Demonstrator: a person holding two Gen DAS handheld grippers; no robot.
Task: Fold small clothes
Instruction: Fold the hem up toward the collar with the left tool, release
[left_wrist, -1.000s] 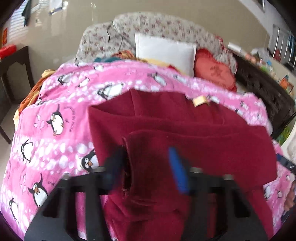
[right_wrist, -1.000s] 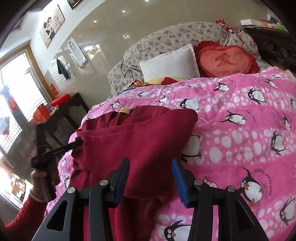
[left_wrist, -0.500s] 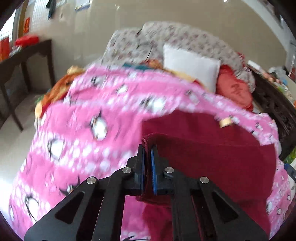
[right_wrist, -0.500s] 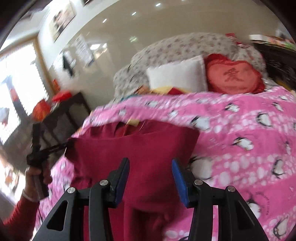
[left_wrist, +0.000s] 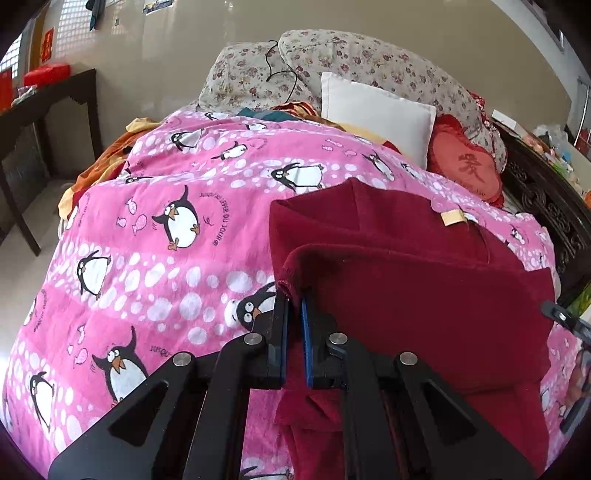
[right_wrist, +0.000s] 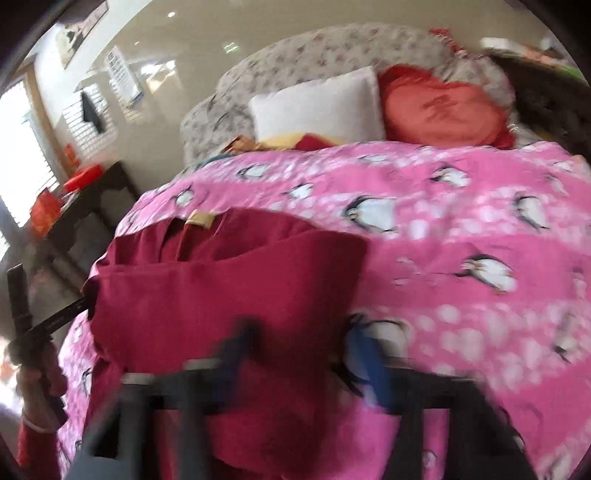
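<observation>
A dark red fleece garment lies partly folded on the pink penguin blanket, a tan label at its neck. My left gripper is shut on the garment's left folded edge and holds it a little off the blanket. In the right wrist view, which is blurred, the same garment spreads in front of my right gripper. Its jaws are closing but still stand apart, with the garment's near right corner between them. There my left gripper shows at the cloth's left edge, held by a hand in a red sleeve.
A white pillow, a red heart cushion and floral pillows sit at the head of the bed. A dark side table stands left of the bed, and dark carved furniture on the right. Orange cloth hangs off the bed's left side.
My left gripper closed on the garment's edge and drew it sideways to the left. My right gripper has moved in toward the garment's right corner, and its view has gone blurry.
</observation>
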